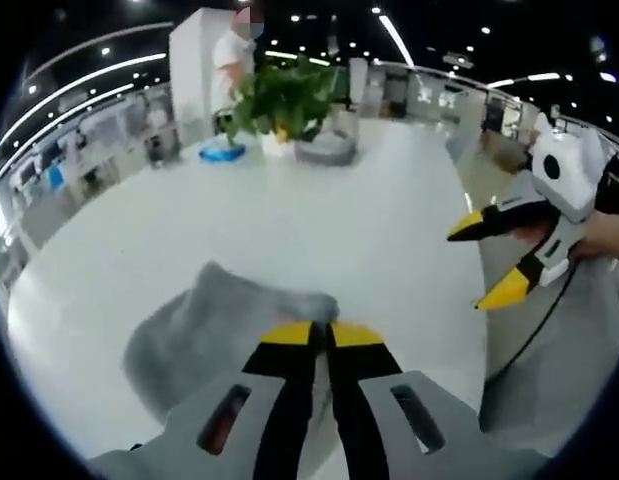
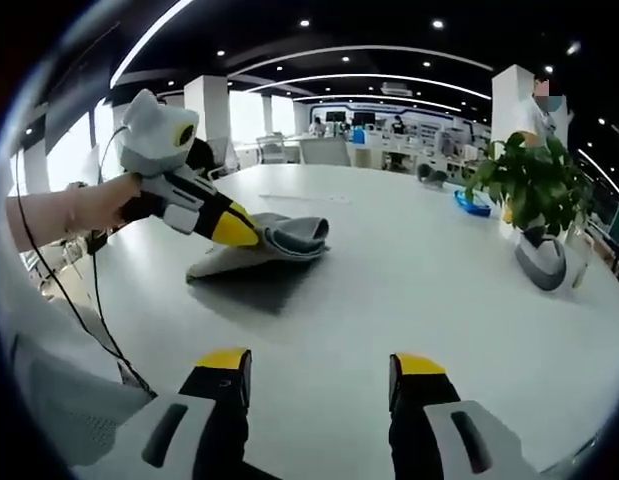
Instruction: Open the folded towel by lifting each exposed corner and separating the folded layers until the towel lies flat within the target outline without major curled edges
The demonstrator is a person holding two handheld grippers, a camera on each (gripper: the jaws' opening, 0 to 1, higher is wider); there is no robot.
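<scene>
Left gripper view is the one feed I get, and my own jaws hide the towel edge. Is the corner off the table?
Observer: Yes. In the right gripper view the left gripper holds the grey towel by one corner, lifted, and a top layer curls over at the tips.
Operator: Does the rest lie flat?
Observer: The lower layer rests on the white table, casting a shadow toward the camera.
Operator: And the right gripper?
Observer: The right gripper has its jaws wide apart, nothing between them, short of the towel.
</scene>
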